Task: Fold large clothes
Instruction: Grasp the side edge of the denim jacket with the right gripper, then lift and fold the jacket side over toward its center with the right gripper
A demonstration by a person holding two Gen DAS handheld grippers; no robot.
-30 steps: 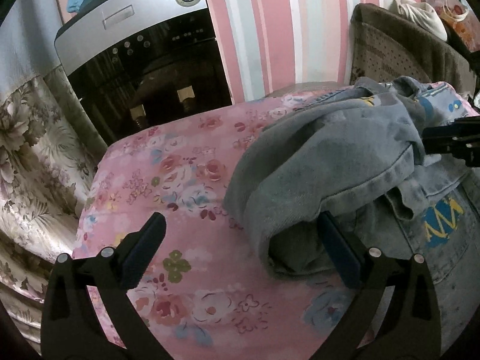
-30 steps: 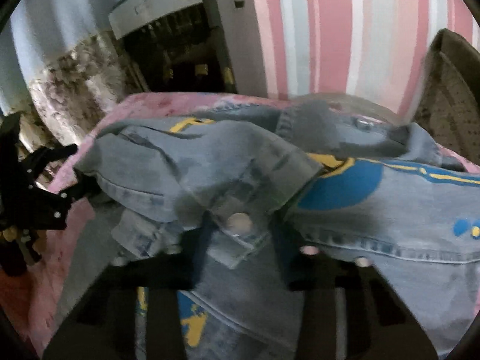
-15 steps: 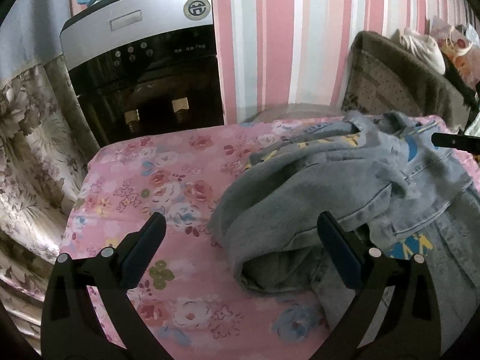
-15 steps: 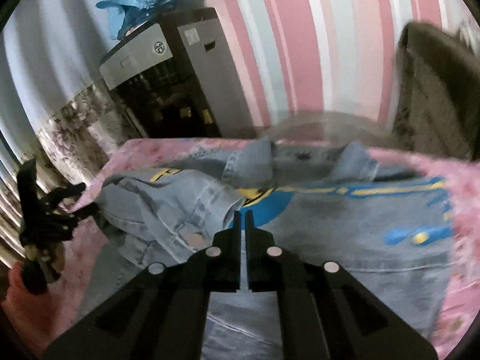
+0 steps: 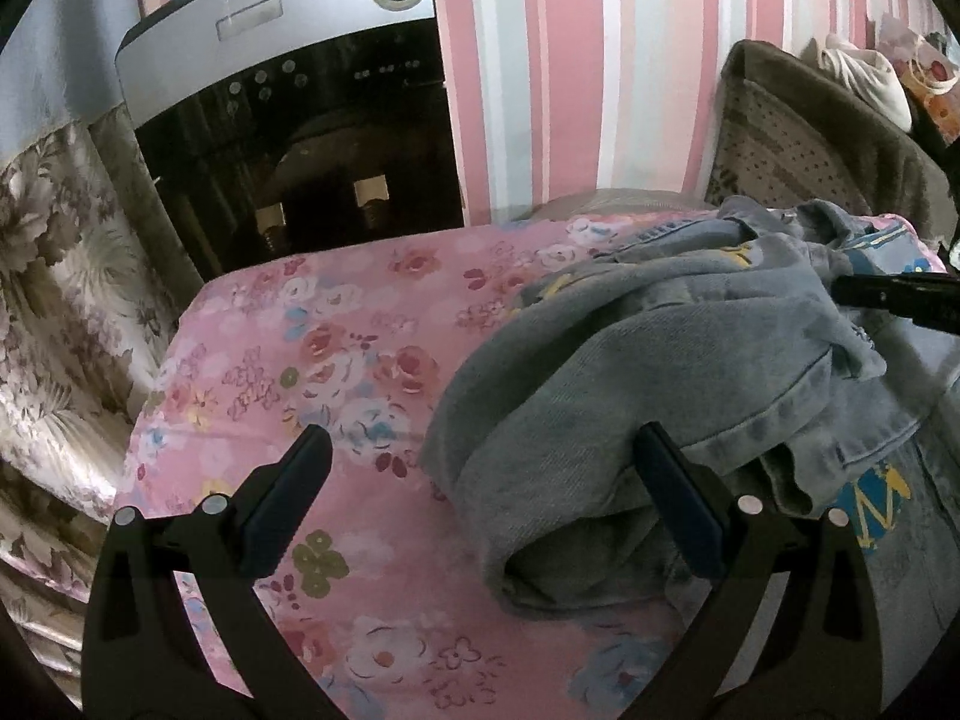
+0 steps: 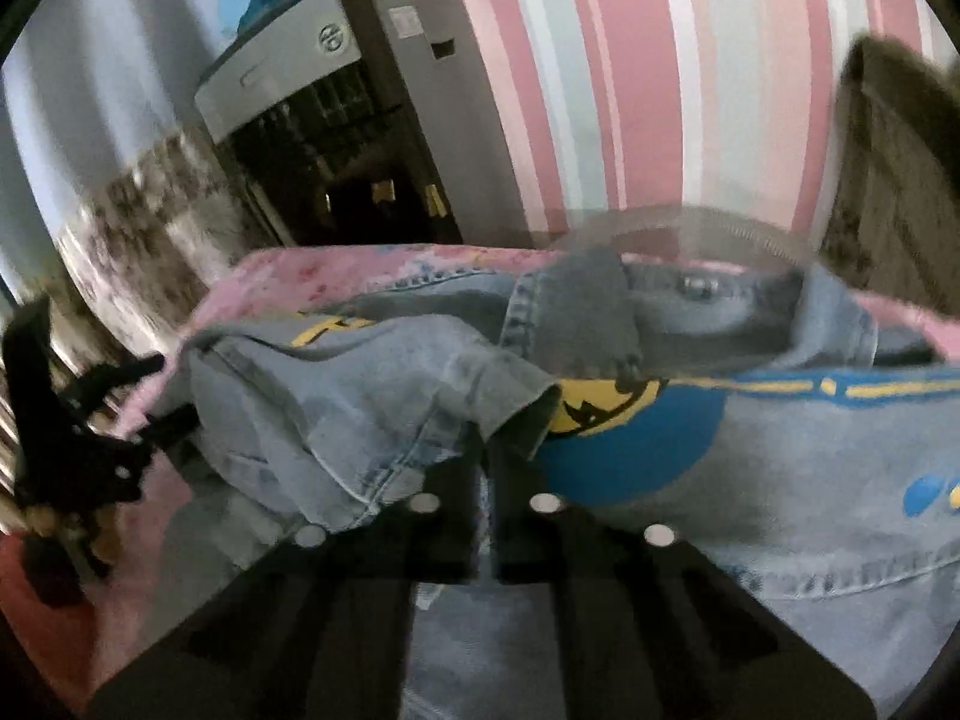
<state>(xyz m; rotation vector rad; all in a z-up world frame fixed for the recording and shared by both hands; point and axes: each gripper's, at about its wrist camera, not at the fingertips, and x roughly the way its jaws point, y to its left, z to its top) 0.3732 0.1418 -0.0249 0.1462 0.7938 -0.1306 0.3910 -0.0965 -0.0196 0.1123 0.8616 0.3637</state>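
Note:
A light blue denim jacket [image 5: 690, 354] with blue and yellow prints lies crumpled on a pink floral bedspread [image 5: 336, 360]. My left gripper [image 5: 486, 492] is open and empty, its right finger at the folded sleeve's edge. My right gripper [image 6: 486, 456] is shut on a fold of the jacket [image 6: 372, 408], with cloth draped over its fingertips. The right gripper also shows in the left wrist view [image 5: 894, 300] at the far right. The left gripper also shows in the right wrist view [image 6: 78, 420] at the far left.
A silver and black water dispenser [image 5: 288, 120] stands against the pink striped wall [image 5: 570, 60] behind the bed. A floral curtain [image 5: 54, 330] hangs at the left. A brown chair back [image 5: 810, 138] with bags on it stands at the right.
The right gripper, shut and clear of the cloth half a second ago, now has a jacket fold in its jaws. The left gripper moved closer to the sleeve and stays open.

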